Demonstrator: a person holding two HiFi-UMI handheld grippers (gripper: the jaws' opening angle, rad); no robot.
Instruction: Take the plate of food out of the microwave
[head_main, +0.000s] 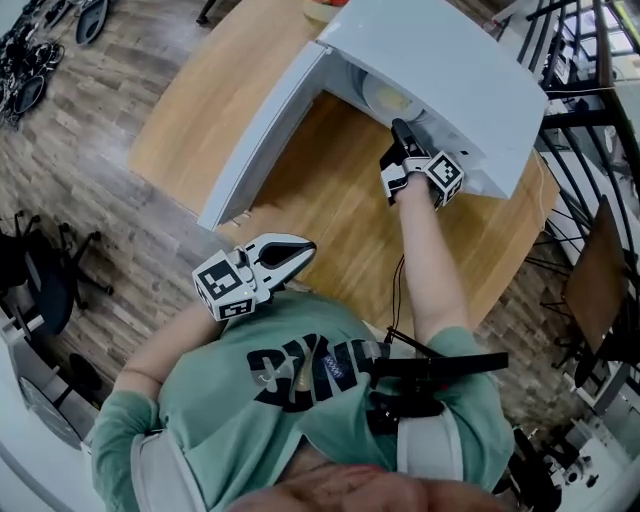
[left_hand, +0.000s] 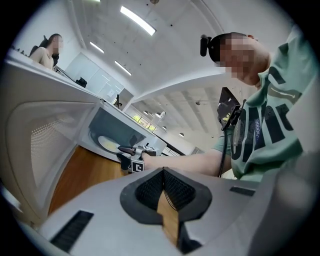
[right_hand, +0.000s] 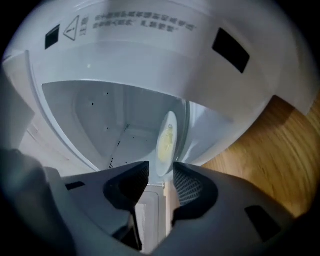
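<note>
The white microwave (head_main: 455, 70) stands on a wooden table with its door (head_main: 262, 140) swung wide to the left. Inside lies a white plate (head_main: 385, 97) with pale yellow food. My right gripper (head_main: 401, 130) is at the mouth of the oven, just in front of the plate. In the right gripper view the plate (right_hand: 166, 142) shows edge-on right beyond the open right gripper (right_hand: 161, 172), and the pads do not press on it. My left gripper (head_main: 303, 252) is held back by the person's chest, shut and empty. The left gripper view shows the left gripper (left_hand: 162, 175) closed, and the plate (left_hand: 107, 144) far off.
The round wooden table (head_main: 330, 200) extends in front of the microwave. Black metal racks (head_main: 590, 90) stand at the right, office chairs (head_main: 45, 270) at the left on the wood floor. Another person (left_hand: 50, 50) sits far off in the left gripper view.
</note>
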